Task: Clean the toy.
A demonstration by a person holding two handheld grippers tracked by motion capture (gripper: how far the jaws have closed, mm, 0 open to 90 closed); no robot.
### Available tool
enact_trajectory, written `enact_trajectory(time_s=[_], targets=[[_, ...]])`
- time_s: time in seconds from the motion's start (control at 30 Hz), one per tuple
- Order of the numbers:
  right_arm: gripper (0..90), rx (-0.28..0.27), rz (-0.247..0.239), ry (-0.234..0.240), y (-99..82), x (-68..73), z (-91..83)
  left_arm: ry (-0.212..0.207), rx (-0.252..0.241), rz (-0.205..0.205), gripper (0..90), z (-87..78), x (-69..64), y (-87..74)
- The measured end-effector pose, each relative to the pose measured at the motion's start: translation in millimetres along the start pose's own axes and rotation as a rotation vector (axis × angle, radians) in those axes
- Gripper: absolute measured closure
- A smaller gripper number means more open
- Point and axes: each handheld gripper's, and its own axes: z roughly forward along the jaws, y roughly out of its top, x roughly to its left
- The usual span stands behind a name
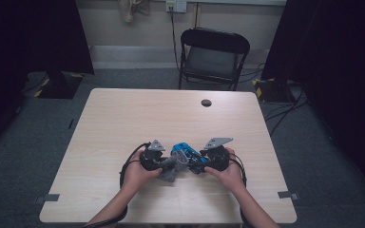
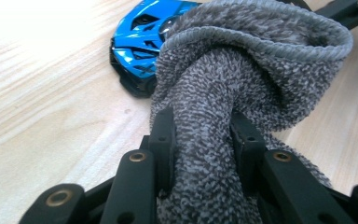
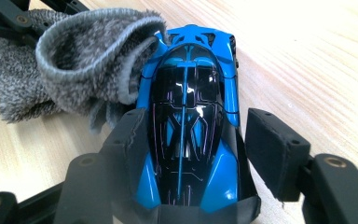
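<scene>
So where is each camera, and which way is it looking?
High view: sits above the person's side, looking forward and down on the pale wooden table; both forearms, the left gripper and right gripper show.
Left gripper view: rides the left gripper, looking along its black jaws, which pinch the fuzzy grey knitted cloth.
Right gripper view: rides the right gripper, looking along its jaws, which straddle the shiny blue and black toy car.
Shared: all three views show the cloth lying against the car.

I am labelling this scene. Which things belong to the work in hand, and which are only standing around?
In use:
- blue toy car
- grey cloth
- left gripper
- right gripper

Standing around:
- folding chair
- wall socket
</scene>
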Motion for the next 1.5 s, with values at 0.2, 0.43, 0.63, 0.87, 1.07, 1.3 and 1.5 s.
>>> enact_trajectory(time_s=[0.2,0.43,0.63,0.87,1.07,1.3,1.5], targets=[[39.9,-0.002,0.001,0.002,-0.2,-0.4,0.2,0.023,0.003,-0.006,67.1,-2.0,5.4,0.3],[39.9,0.001,0.001,0.001,0.0,-0.2,0.1,0.041,-0.001,-0.034,67.0,-4.9,13.5,0.0],[39.9,0.001,0.001,0.003,-0.1,-0.4,0.0,0.073,-0.012,-0.055,67.0,-8.4,23.6,-2.4],[39.9,0.002,0.001,0.003,0.0,-0.5,0.0,0.107,-0.018,-0.069,66.7,-10.3,31.5,-2.2],[39.3,-0.002,0.014,0.005,-1.0,-1.1,0.1,0.140,-0.018,-0.083,66.5,-11.6,36.3,0.3],[39.0,-0.003,0.023,0.004,-1.7,-1.0,-0.1,0.042,-0.048,-0.023,67.0,-24.3,12.3,-1.0],[38.9,-0.001,0.026,0.005,-0.9,-1.2,0.6,-0.111,-0.035,0.065,66.8,-16.7,-35.2,-2.8]])
